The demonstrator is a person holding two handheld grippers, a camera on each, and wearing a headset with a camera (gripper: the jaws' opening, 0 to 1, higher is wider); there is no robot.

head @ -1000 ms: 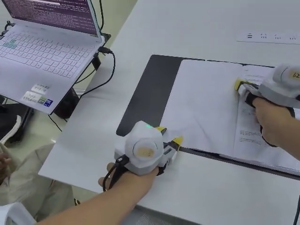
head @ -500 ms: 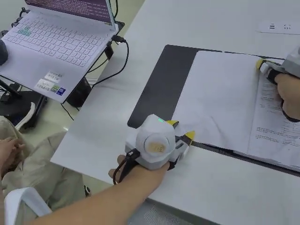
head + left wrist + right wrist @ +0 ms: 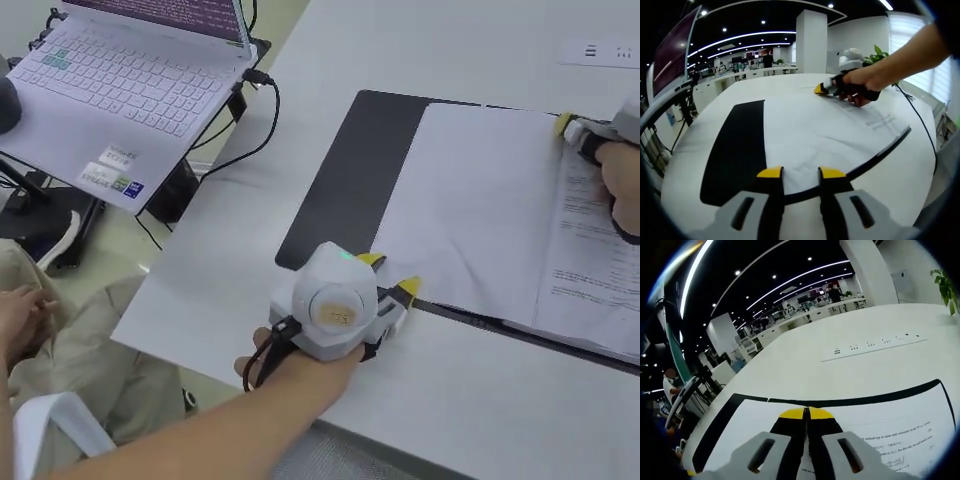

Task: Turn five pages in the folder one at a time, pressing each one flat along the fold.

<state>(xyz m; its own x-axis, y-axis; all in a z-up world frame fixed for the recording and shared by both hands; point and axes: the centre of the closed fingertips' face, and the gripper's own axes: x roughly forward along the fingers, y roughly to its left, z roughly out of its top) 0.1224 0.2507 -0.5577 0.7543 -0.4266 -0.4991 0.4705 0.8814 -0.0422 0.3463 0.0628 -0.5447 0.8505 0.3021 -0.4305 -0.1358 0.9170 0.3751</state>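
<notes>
Folder [image 3: 340, 190] lying open flat on table [image 3: 420, 50]. Right gripper [image 3: 805, 413] jaws closed, tips pressing the fold's far end; left gripper [image 3: 801, 173] jaws apart, sitting at near edge. Pages [image 3: 480, 210] looking thin, floppy, crease-prone: I'd be pinching the next one lightly at a free corner

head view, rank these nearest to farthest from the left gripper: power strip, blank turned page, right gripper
1. blank turned page, right at the left gripper's tips, just ahead of it.
2. right gripper, across that page, at the far right.
3. power strip, farther back still, at the top right.
</notes>
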